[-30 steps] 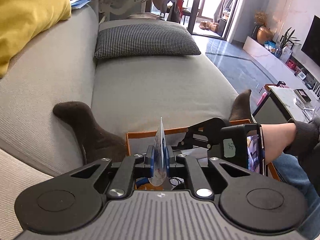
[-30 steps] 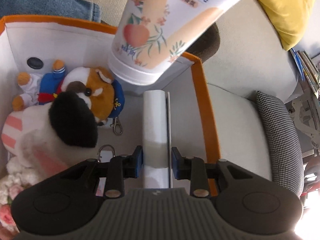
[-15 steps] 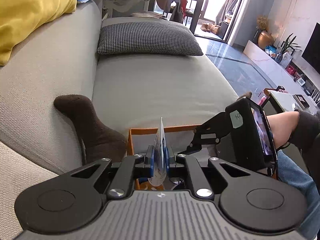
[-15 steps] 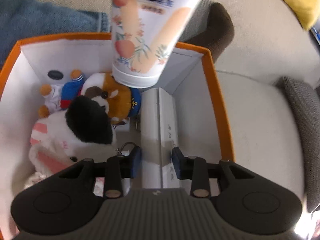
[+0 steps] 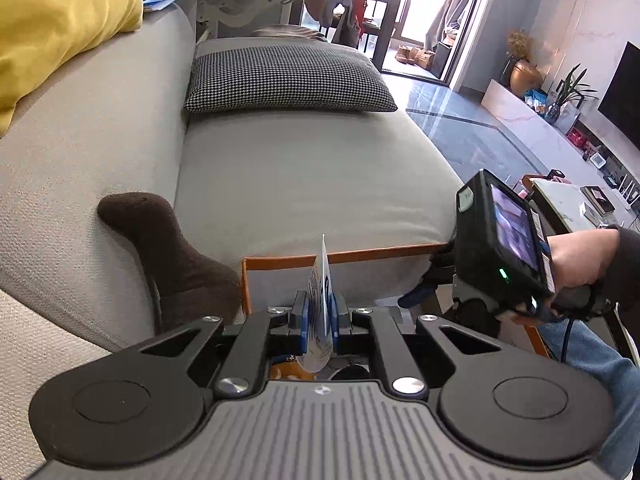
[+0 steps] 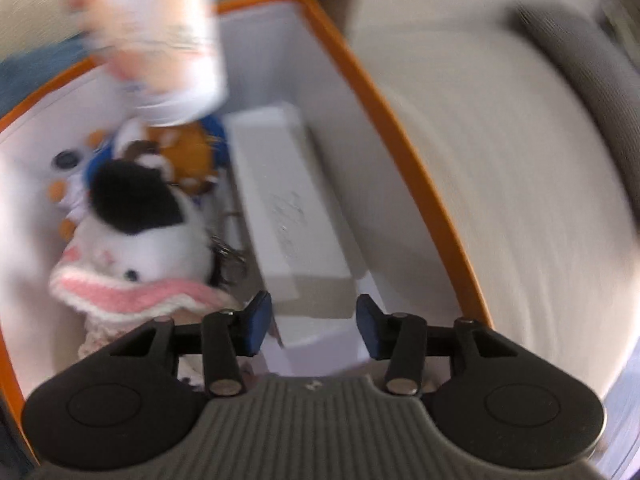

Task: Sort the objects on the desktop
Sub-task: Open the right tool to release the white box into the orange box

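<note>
My left gripper (image 5: 319,316) is shut on the flat crimped end of a white peach-print tube (image 5: 320,300); the tube (image 6: 160,52) hangs cap-down over the orange-rimmed box (image 6: 400,128) in the right wrist view. My right gripper (image 6: 312,326) is open above the box. A long white box (image 6: 288,208) lies inside, just beyond its fingertips, free of them. Plush toys sit beside it: a white and pink one with a black patch (image 6: 136,240) and an orange and blue one (image 6: 188,148). The right gripper's body (image 5: 500,236) shows in the left wrist view.
The box's orange rim (image 5: 360,256) rests on a grey sofa (image 5: 304,172). A dark-socked foot (image 5: 168,252) lies left of it. A houndstooth cushion (image 5: 288,80) and a yellow cushion (image 5: 56,28) sit further back. A low table (image 5: 572,204) stands at right.
My right gripper has opened and let go of the long white box, which now lies in the orange-rimmed box. The right gripper has pulled back and swung; its view is blurred. The left gripper still holds the tube.
</note>
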Demonstrator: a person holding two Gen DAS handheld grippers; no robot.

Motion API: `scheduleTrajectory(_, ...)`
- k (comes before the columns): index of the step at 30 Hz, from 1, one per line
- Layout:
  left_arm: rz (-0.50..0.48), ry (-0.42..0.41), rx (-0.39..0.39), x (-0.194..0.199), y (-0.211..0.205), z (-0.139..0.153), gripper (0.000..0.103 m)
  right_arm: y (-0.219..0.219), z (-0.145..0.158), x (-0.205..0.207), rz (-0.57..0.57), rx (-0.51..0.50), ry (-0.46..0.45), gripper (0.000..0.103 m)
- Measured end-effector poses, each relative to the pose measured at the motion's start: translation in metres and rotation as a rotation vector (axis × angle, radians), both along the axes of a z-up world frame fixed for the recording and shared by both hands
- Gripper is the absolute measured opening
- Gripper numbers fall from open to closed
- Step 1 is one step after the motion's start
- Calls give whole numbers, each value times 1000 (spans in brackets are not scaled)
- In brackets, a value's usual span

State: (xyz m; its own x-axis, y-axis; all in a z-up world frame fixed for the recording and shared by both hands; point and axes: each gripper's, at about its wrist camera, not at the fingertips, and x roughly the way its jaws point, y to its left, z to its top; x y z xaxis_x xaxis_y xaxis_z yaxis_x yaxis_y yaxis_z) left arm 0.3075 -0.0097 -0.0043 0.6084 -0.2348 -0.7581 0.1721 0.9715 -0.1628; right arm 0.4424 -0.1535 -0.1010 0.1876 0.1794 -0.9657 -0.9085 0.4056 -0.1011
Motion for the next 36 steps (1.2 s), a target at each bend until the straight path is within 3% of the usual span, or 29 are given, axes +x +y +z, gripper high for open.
scheduleTrajectory(3,7,-3,6,1,-1,1,12,-7,-4,11,-152,23,85,51)
scheduleTrajectory(7,18,-4,10,3,-1,1,12,-12,-7,17,-261,47,160,51)
scheduleTrajectory(14,17,-5,-10,6,-3,0,12,-14,-13,14,-341,31,223,52)
scheduleTrajectory(18,13,-2,5,8,-3,-2,12,-25,-22,22,-363,53,245,39)
scheduleTrajectory(24,21,6,14,13,-2,-6,12,-14,-15,3,-283,73,131,31)
scheduleTrajectory(28,15,12,12,16,-3,-9,12,-5,-16,-8,-258,61,91,31)
scheduleTrajectory(33,-45,2,16,16,-18,-9,12,-16,-12,-17,-253,96,76,32)
scheduleTrajectory(36,-102,-18,16,15,-34,-5,12,-27,10,-30,-228,118,19,33)
